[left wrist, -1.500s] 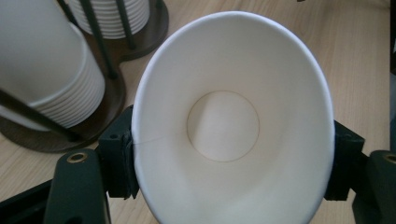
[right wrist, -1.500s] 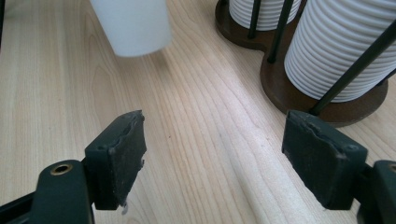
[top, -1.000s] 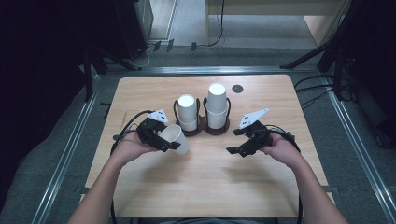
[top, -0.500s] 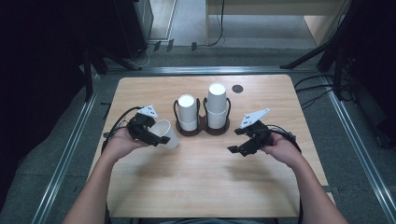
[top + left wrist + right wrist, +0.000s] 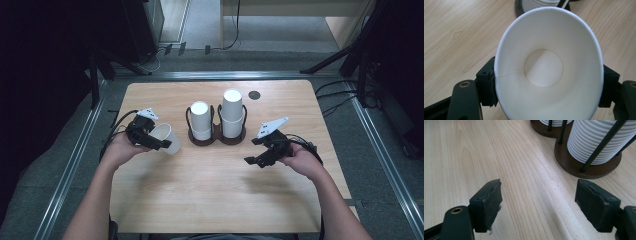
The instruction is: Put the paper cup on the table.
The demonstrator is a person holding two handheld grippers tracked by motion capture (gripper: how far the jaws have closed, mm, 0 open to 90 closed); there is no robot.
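Note:
My left gripper (image 5: 161,143) is shut on a white paper cup (image 5: 166,137), held above the left side of the wooden table (image 5: 210,195). In the left gripper view the cup (image 5: 549,70) faces me mouth-first, its rim squeezed oval between the two black pads (image 5: 486,85). A dark wooden two-place cup holder (image 5: 216,138) stands mid-table with a short stack of cups (image 5: 200,119) and a taller stack (image 5: 232,112). My right gripper (image 5: 253,159) hovers right of the holder, open and empty. The right gripper view shows its jaws wide apart over bare wood, the ribbed cup stack (image 5: 596,140) ahead.
A small dark round spot (image 5: 254,94) lies near the table's far edge. Metal rails (image 5: 75,160) run along both sides of the table. Cables (image 5: 117,125) trail from each gripper. Bare wood stretches across the near half of the table.
My left gripper has carried the cup leftward, away from the holder. The right gripper has stayed where it was.

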